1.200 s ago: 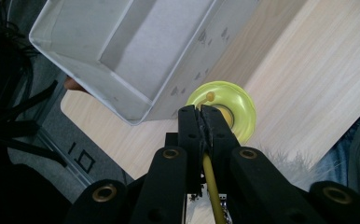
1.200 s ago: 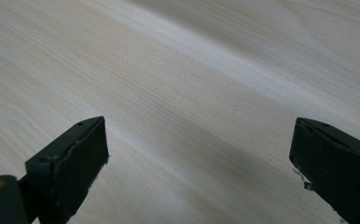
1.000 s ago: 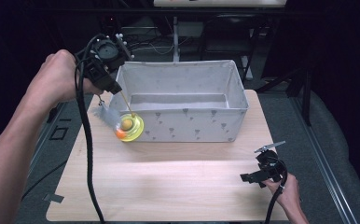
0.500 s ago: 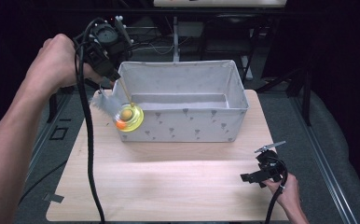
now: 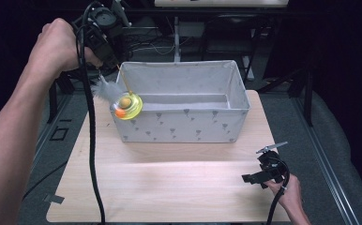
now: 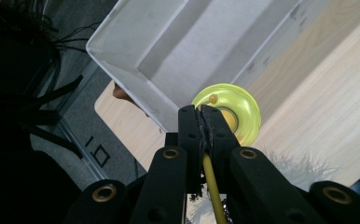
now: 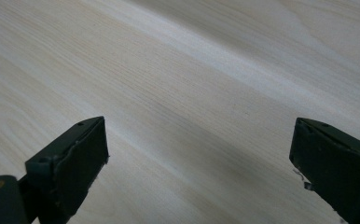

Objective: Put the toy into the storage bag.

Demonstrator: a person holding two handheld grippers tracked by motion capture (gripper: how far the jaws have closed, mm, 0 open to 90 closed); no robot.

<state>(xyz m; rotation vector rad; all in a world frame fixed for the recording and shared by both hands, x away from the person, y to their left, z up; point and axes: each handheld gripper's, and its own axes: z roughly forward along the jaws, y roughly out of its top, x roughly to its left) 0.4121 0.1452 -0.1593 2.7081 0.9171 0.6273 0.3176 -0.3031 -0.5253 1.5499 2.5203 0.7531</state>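
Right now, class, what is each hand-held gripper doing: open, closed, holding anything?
Left hand-held gripper: closed on the toy's thin yellow stick, at the bin's corner.
Right hand-held gripper: open, holding nothing, above the table.

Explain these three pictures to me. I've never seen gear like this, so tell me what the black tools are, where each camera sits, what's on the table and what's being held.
A person holds a handheld two-fingered gripper in each hand.

The high view looks down from above the table. The other two cameras ride on the grippers, looking along their black fingers.

On the wooden table stands a grey fabric bin.

The left gripper is shut on the thin yellow stick of a toy: a yellow-green disc with an orange ball and a white feather, hanging at the bin's left end.

The right gripper is open, holding nothing, low over bare wood near the table's right front corner.
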